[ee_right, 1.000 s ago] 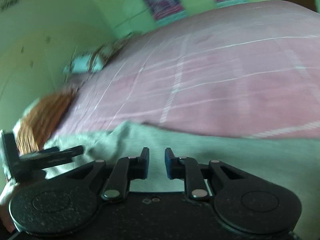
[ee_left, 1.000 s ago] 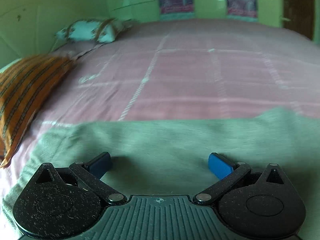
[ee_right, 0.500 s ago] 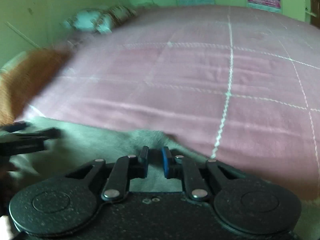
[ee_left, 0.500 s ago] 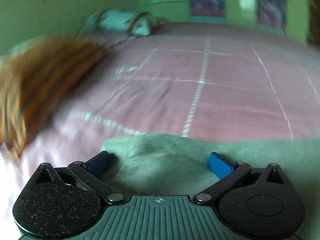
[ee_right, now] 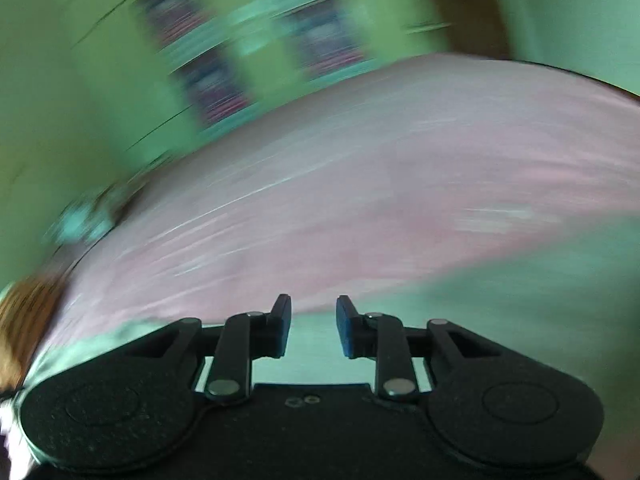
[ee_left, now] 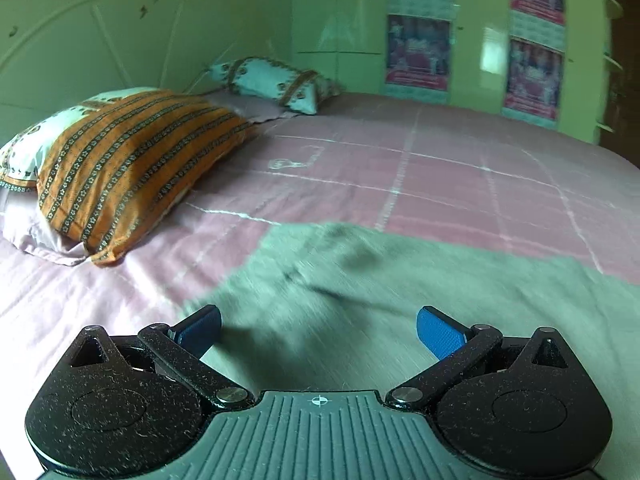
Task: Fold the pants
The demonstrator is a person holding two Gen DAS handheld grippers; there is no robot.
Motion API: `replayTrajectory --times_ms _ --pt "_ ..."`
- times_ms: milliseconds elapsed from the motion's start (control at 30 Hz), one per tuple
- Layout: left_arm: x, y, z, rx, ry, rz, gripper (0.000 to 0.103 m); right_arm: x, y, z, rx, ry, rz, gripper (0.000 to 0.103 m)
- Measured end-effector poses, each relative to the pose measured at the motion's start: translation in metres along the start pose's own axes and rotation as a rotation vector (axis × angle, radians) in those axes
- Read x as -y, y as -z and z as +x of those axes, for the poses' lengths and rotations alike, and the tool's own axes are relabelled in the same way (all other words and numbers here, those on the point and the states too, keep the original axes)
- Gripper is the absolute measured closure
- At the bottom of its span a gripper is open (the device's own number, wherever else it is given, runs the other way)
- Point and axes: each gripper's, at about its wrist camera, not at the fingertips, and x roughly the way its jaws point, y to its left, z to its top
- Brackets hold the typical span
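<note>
The grey-green pants (ee_left: 420, 300) lie spread on the pink bed (ee_left: 440, 168), filling the lower half of the left wrist view. The left gripper (ee_left: 318, 326) hovers over them, jaws wide and empty. The right gripper (ee_right: 312, 326), blurred, has a narrow gap that is opening, nothing pinched. This looks like a release between folds; next, each gripper needs a fresh edge to pinch.
</note>
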Motion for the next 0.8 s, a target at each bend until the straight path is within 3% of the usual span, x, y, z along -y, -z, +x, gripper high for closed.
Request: replayTrajectory --times_ms 100,200,267,367,500,600,667,700,800 --pt "0.018 0.015 -0.013 -0.008 -0.002 0.046 0.000 0.083 0.003 -0.050 0.058 0.087 0.166 0.085" --pt "0.034 0.025 -0.012 -0.061 0.021 0.069 0.000 0.137 0.009 -0.074 0.075 0.076 0.325 0.085" --pt "0.041 0.032 -0.007 -0.098 0.021 0.069 0.000 0.156 0.015 -0.071 0.066 0.052 0.452 0.082" --pt "0.043 0.037 -0.010 -0.087 0.012 0.043 0.000 0.171 0.023 -0.057 0.055 0.020 0.585 0.057" --pt "0.041 0.038 -0.007 -0.095 0.022 0.042 0.000 0.174 0.029 -0.037 0.057 -0.002 0.616 0.054" --pt "0.043 0.040 -0.008 -0.092 0.020 0.046 0.000 0.168 0.030 -0.021 0.018 -0.015 0.572 0.062" --pt "0.042 0.040 -0.005 -0.090 0.020 0.048 0.000 0.165 0.025 -0.013 -0.036 0.015 0.536 0.098" --pt "0.042 0.041 -0.005 -0.090 0.021 0.048 0.000 0.164 0.022 -0.012 -0.042 0.010 0.541 0.097" --pt "0.042 0.040 -0.005 -0.096 0.030 0.059 0.000 0.144 0.002 -0.044 0.093 -0.064 0.422 0.098"
